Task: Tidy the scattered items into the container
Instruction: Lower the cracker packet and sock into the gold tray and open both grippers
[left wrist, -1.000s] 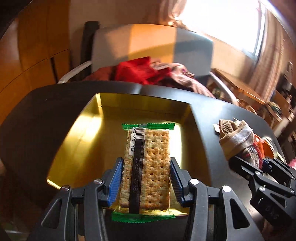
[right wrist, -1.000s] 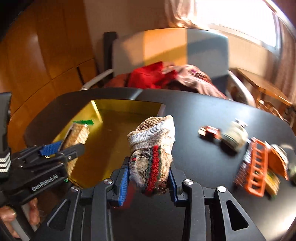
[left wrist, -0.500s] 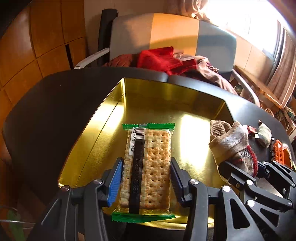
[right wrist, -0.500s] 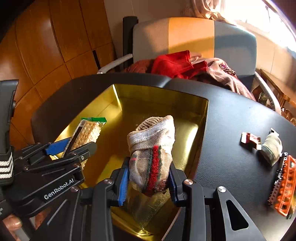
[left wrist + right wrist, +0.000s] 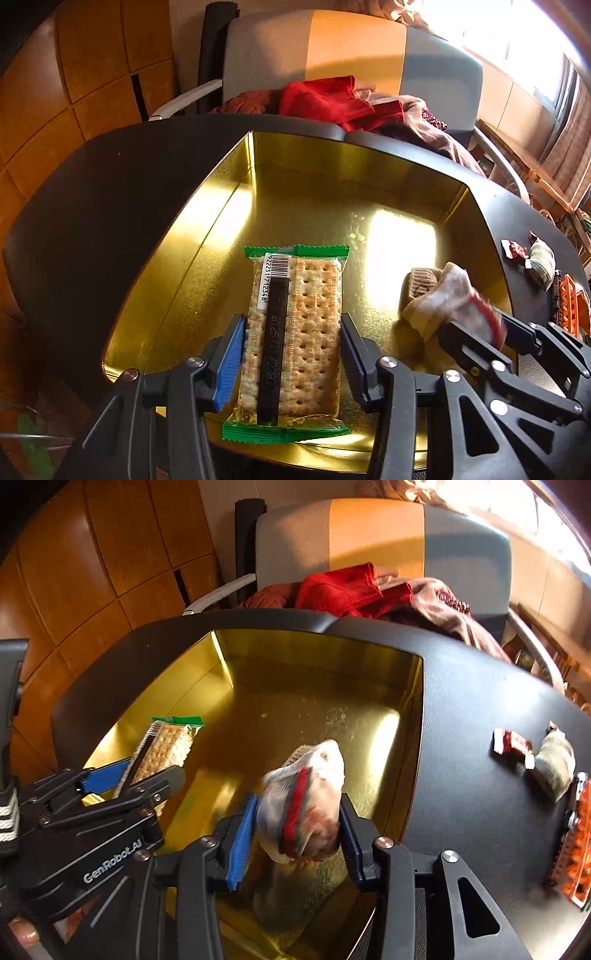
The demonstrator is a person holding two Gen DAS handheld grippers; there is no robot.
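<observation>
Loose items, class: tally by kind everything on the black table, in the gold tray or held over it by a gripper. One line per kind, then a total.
Cracker packets: 1, held over the gold tray
Rolled socks: 1, between the right gripper's pads
Red candy wrappers: 1
Small greenish pouches: 1
Orange toy pieces: 1
Total: 5

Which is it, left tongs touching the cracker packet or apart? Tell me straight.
Touching. The left wrist view shows both pads of the left tongs pressed against the long edges of the cracker packet, no gap either side.
</observation>
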